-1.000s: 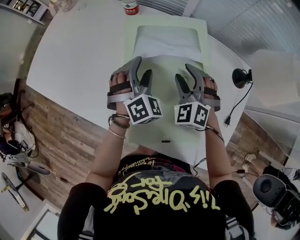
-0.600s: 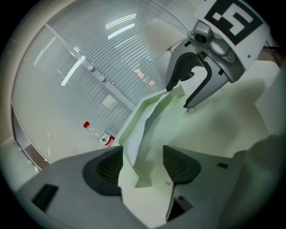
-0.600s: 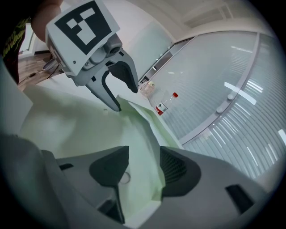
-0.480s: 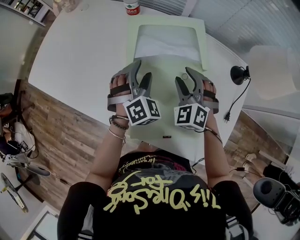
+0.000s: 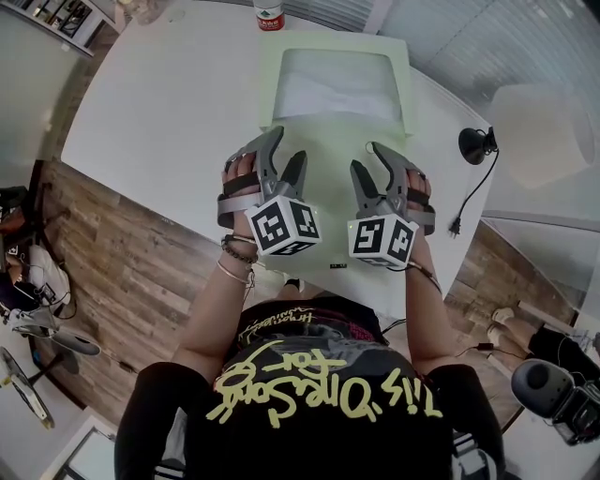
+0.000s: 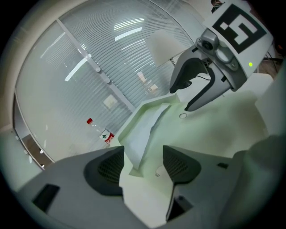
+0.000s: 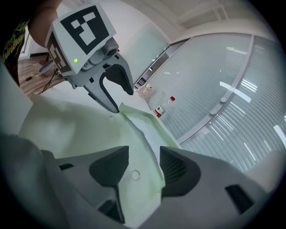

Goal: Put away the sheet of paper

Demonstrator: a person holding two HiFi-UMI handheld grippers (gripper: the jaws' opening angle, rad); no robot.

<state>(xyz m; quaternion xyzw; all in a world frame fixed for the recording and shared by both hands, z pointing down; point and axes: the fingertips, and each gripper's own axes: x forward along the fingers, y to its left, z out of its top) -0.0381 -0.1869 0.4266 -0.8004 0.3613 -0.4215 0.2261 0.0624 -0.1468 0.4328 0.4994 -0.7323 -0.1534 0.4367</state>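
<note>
Head view: the left gripper (image 5: 286, 152) and the right gripper (image 5: 367, 161) hang side by side over the near half of a pale green folder (image 5: 330, 141) on the white table (image 5: 159, 103). Both have their jaws spread and hold nothing. The sheet of paper (image 5: 333, 89) lies white on the folder's far half, just ahead of both sets of jaw tips, with green edge showing along its sides. A bottle (image 5: 269, 14) stands beyond the folder, further ahead of the left gripper.

Left gripper view: the left gripper (image 6: 143, 167) has its jaws apart, with only the folder's (image 6: 210, 129) edge and bare table below the gap. The sheet of paper (image 6: 144, 132) lies ahead, untouched. The bottle (image 6: 101, 132) is ahead to the left, and the right gripper (image 6: 196, 85) is ahead to the right.

Right gripper view: the right gripper (image 7: 143, 170) is spread as well; below the gap lies the folder (image 7: 80, 129) with a small round snap (image 7: 134, 175). The left gripper (image 7: 109, 85) hangs ahead to the left, the bottle (image 7: 161, 109) beyond.
</note>
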